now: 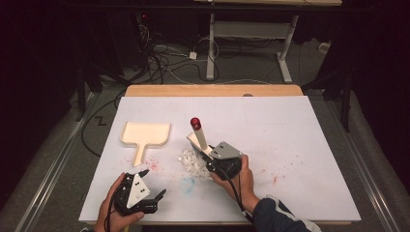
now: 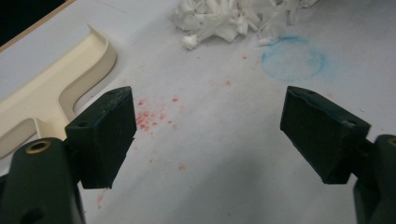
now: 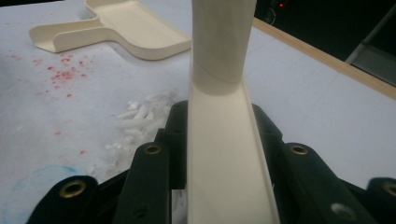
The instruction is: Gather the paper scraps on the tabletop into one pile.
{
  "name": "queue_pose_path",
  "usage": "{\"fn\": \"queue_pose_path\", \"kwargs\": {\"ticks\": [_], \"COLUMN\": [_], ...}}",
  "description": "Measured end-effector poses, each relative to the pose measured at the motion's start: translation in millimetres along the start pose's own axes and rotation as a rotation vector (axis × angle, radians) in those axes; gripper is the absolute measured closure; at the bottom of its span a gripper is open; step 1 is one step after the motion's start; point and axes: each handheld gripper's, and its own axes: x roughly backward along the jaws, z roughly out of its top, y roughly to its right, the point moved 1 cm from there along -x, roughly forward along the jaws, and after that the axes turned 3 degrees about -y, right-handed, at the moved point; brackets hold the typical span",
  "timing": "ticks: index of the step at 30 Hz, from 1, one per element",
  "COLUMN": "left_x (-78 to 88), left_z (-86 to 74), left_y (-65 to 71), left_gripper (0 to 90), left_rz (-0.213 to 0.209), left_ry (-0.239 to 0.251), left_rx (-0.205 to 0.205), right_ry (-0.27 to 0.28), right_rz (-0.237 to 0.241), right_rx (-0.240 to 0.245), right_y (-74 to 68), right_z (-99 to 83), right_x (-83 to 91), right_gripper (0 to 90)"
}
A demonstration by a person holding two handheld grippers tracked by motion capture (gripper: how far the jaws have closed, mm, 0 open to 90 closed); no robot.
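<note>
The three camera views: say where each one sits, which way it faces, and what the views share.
High view: above the person's side, looking forward and down on the white table; both hands, left gripper and right gripper show.
Left gripper view: on the left gripper, facing the tabletop between open jaws.
Right gripper view: on the right gripper, looking along the cream brush handle it clamps.
Shared: cream plastic dustpan and white shredded scraps.

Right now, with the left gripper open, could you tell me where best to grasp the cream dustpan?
Probably by its handle, coming from the near side. The dustpan lies flat with that narrow handle pointing toward the open left gripper, and it is slimmer than the wide tray.
</note>
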Motion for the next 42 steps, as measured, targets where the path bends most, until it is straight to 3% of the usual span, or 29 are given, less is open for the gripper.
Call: {"fn": "queue_pose_path", "kwargs": {"ticks": [5, 9, 14, 19, 22, 25, 33, 42], "left_x": [0.3, 0.7, 0.9, 0.7, 0.2, -0.7, -1.9, -1.8], "left_z": [0.4, 0.7, 1.2, 1.2, 1.8, 2.2, 1.6, 2.0], "left_y": [0.6, 1.5, 2.9, 3.7, 4.1, 4.5, 2.6, 4.3], "left_gripper": [17.3, 17.3, 17.3, 17.4, 17.4, 17.4, 17.3, 17.4], "left_rz": [0.004, 0.005, 0.007, 0.007, 0.005, 0.002, -0.003, -0.003], "left_ry": [-0.005, -0.004, -0.009, -0.016, -0.018, -0.018, -0.017, -0.019], "left_rx": [-0.001, -0.001, -0.011, -0.018, -0.019, -0.021, -0.021, -0.027], "right_ry": [0.025, 0.032, -0.022, -0.087, -0.127, -0.139, -0.102, -0.039], "right_rz": [-0.015, 0.025, 0.108, 0.169, 0.231, 0.306, 0.287, 0.278], "right_rx": [-0.016, 0.007, 0.027, 0.028, 0.024, -0.009, 0.053, 0.037], "right_y": [23.1, 39.3, 53.2, 55.2, 50.3, 43.4, 21.0, 37.9], "right_z": [4.6, 3.5, -12.2, -33.2, -41.7, -44.7, -30.0, -25.4], "right_x": [18.9, 42.6, 76.8, 98.8, 100.5, 90.4, 63.6, 85.4], "right_gripper": [68.1, 68.1, 68.1, 68.1, 68.1, 68.2, 68.2, 68.1]}}
